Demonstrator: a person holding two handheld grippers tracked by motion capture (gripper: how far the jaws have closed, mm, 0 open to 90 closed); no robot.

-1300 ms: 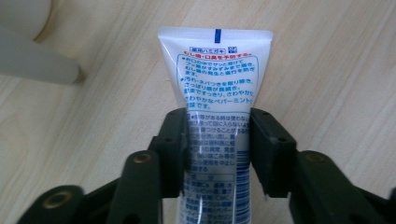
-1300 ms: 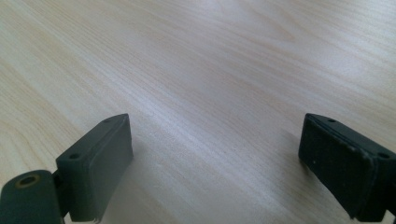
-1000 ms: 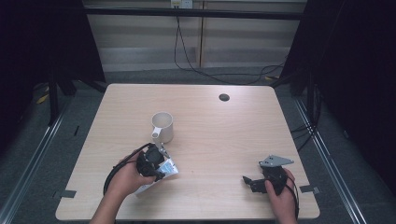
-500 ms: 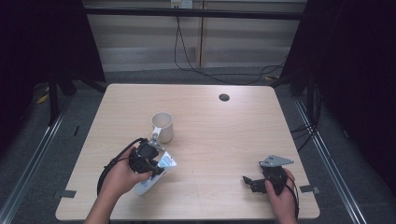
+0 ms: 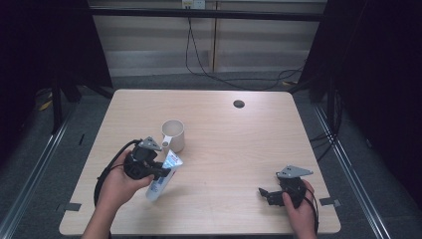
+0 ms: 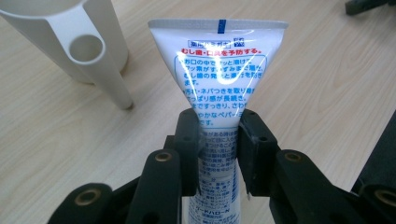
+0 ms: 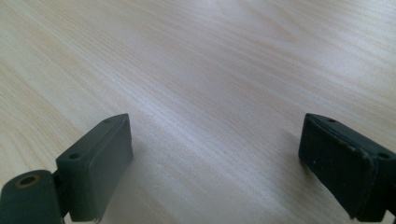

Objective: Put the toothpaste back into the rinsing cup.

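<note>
One wooden table point(image 5: 239, 149), seen from above, with two hand-held grippers, one tube, one mug and one small dark round fitting.

Left gripper point(image 5: 158, 172) at about 8 o'clock on the tabletop, held in the person's left hand point(image 5: 119, 181). Jaws just closed onto one white toothpaste tube point(image 5: 163, 175), now clamped across its middle, pads pressing both flanks. Tube tilted, flat crimped end toward 1 o'clock and cap end toward 7 o'clock, lifted off the wood or barely on it, hard to tell which. In the left gripper view, same tube point(image 6: 219, 79) rising between the two black jaws, printed with blue and red text, crimped end at 12 o'clock.

One cream mug point(image 5: 173, 135) upright just beyond the tube at 11 o'clock of table centre, near the tube's crimped end, apart from it. In the left gripper view, mug point(image 6: 88, 44) at 10 o'clock.

Right gripper point(image 5: 266, 194) at 4 o'clock on the table, in the right hand point(image 5: 298, 209), well apart from tube and mug. Jaws wide open, nothing between them, bare wood point(image 7: 210, 70) beneath.

One dark round fitting point(image 5: 239, 104) at 12 o'clock near the far edge.
</note>
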